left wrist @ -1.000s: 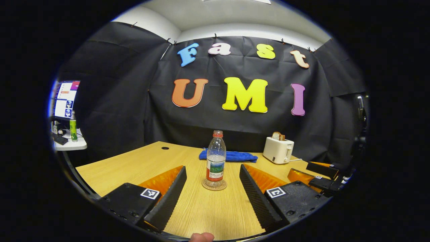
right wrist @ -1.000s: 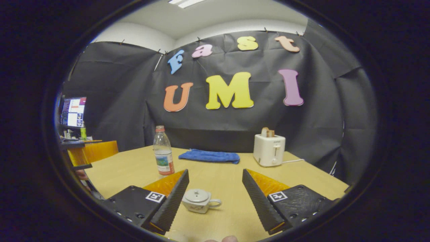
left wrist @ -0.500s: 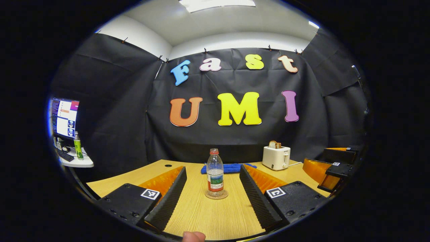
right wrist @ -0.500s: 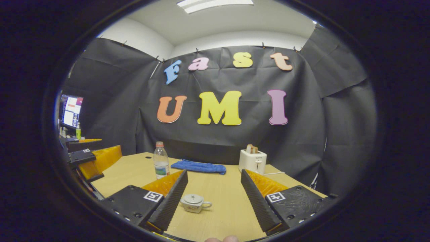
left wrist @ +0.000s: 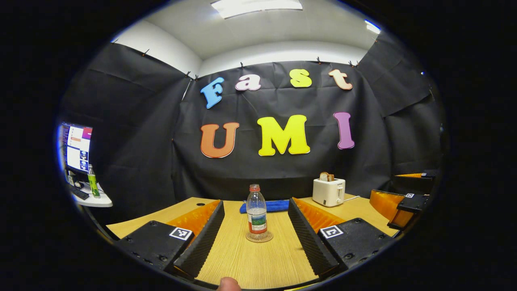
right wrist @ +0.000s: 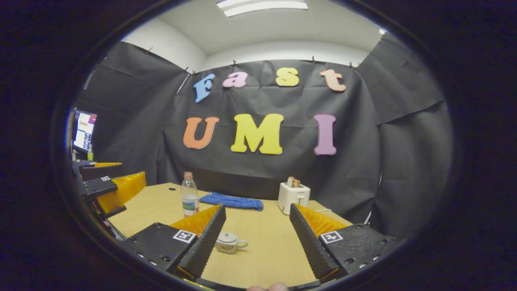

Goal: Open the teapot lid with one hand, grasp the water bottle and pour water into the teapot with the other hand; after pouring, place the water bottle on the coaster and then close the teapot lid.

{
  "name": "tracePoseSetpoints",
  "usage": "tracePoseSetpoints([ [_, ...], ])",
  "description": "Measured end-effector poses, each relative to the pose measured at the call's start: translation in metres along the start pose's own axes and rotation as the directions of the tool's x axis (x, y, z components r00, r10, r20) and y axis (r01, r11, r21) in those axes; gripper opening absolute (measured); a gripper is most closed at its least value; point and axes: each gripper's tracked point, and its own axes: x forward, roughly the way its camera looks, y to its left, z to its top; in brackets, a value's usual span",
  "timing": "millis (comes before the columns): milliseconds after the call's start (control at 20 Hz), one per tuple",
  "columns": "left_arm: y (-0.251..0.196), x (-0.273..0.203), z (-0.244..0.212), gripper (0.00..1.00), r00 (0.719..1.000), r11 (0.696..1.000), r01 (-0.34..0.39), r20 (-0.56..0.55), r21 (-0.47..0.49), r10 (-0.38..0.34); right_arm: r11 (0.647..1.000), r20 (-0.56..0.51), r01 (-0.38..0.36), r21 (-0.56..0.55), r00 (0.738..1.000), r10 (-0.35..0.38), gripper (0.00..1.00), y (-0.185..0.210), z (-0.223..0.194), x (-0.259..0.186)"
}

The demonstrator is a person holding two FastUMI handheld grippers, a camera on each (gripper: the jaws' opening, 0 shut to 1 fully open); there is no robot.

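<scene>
**Both grippers wide open, bottle on coaster, teapot lidded**

Left gripper view: the left gripper point(left wrist: 255, 232) hangs above the table point(left wrist: 258, 264), fingers spread wide w/ nothing between them but wood. Straight ahead, centred in the gap, the water bottle point(left wrist: 256, 212) stands upright on the round coaster point(left wrist: 259, 237), red cap on, water partway up. It's farther along the table than the fingertips, touching neither finger. Behind the bottle a blue cloth point(left wrist: 272, 206) lies flat near the table's far edge. To the right of that, a white toaster point(left wrist: 328, 191) w/ bread poking out the top. Far right, the right gripper point(left wrist: 404, 202) comes in at the edge; can't judge its fingers from here. Far left, a monitor point(left wrist: 76, 142) and a green bottle point(left wrist: 93, 186) sit on a side desk. A fingertip point(left wrist: 228, 284) peeks in at the bottom edge.

Right gripper view: the right gripper point(right wrist: 255, 228) is also spread wide, holding nothing. The teapot point(right wrist: 228, 242) sits on the table point(right wrist: 262, 258) low in the gap, just beside the left finger, lid on, handle pointing right. Can't tell if it touches that finger. Water bottle point(right wrist: 189, 194) stands upright further back and left, well apart from the teapot. Blue cloth point(right wrist: 231, 201) and toaster point(right wrist: 293, 195) sit toward the back. Left gripper point(right wrist: 107, 188) shows at the left edge.
</scene>
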Motion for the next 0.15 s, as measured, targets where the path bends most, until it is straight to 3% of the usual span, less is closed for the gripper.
tracePoseSetpoints([
  [150,0.0021,-0.0019,0.0050,0.98,1.000,1.000,-0.006,0.013,0.017,0.005,1.000,0.006,0.003,0.000,1.000,-0.003,0.97,-0.0029,0.0037,-0.0016],
])
